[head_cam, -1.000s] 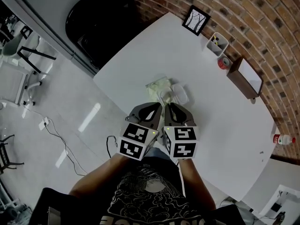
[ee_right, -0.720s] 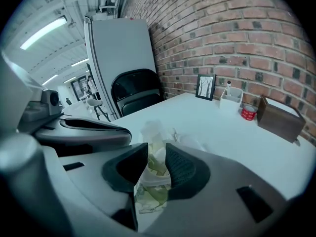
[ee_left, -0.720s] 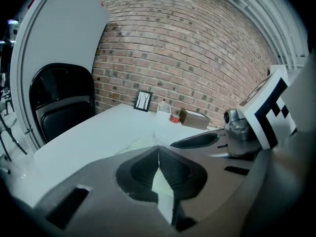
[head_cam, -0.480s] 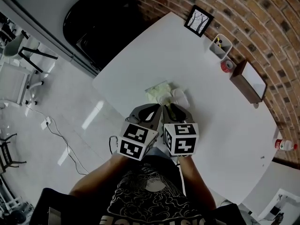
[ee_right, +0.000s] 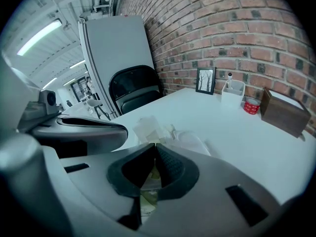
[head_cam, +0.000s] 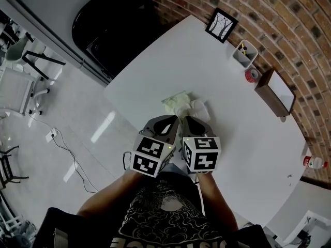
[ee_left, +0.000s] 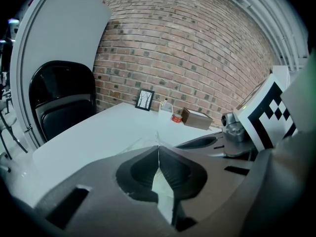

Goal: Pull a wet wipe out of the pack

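Note:
The wet wipe pack (head_cam: pixel 175 99) is a pale yellow-green pouch lying on the white table (head_cam: pixel 243 138), with a crumpled white wipe (head_cam: pixel 198 108) against its right side. Both grippers sit side by side at the pack's near edge. My left gripper (head_cam: pixel 175 118) is shut, and a thin sliver of the pack's film (ee_left: pixel 156 136) stands up from its closed tips (ee_left: pixel 158 148). My right gripper (head_cam: pixel 185 118) is shut too. In the right gripper view the pack (ee_right: pixel 148 128) lies just past its tips (ee_right: pixel 155 146) and shows yellow-green under the jaws.
At the table's far side stand a framed picture (head_cam: pixel 221 26), a white pen holder (head_cam: pixel 243 52), a red tape roll (head_cam: pixel 251 75) and a brown box (head_cam: pixel 274 93). A bottle (head_cam: pixel 313 162) is at the right edge. A black chair (head_cam: pixel 111 32) stands beyond the left edge.
Almost nothing has changed. Both grippers stay shut together at the pack's near edge, and only the head view has shifted a little.

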A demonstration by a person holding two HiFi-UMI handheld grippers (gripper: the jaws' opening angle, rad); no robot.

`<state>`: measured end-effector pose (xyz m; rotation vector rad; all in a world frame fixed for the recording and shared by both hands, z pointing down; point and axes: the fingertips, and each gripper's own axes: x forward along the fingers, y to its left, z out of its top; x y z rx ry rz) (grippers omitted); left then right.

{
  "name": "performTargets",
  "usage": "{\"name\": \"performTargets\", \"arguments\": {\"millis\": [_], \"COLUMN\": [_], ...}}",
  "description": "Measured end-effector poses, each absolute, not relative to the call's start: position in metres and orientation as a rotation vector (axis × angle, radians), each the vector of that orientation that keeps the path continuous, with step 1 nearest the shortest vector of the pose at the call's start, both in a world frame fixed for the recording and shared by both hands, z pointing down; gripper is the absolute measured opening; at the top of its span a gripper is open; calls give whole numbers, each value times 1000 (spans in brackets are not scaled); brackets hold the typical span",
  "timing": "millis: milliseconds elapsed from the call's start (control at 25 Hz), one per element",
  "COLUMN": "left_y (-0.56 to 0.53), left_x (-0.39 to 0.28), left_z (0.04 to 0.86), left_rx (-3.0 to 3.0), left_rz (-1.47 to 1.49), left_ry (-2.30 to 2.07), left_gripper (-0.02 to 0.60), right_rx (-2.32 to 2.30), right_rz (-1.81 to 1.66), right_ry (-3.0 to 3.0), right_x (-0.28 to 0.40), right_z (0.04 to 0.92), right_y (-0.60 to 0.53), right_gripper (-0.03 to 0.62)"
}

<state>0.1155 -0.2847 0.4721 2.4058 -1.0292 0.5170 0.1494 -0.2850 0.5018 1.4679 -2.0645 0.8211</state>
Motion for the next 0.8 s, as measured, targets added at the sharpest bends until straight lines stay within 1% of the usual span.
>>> {"name": "performTargets", "arguments": {"millis": [800], "left_y": [-274], "left_x": [109], "left_z": [446], "left_rx": [2502], "left_rz": [514], "left_ry": [-947], "left_gripper": [14], "right_rx": [1631], "right_rz": [750], "right_ry": [-2047], "right_x": [157], "right_z": [469], "right_y": [-281], "right_gripper": [20]}}
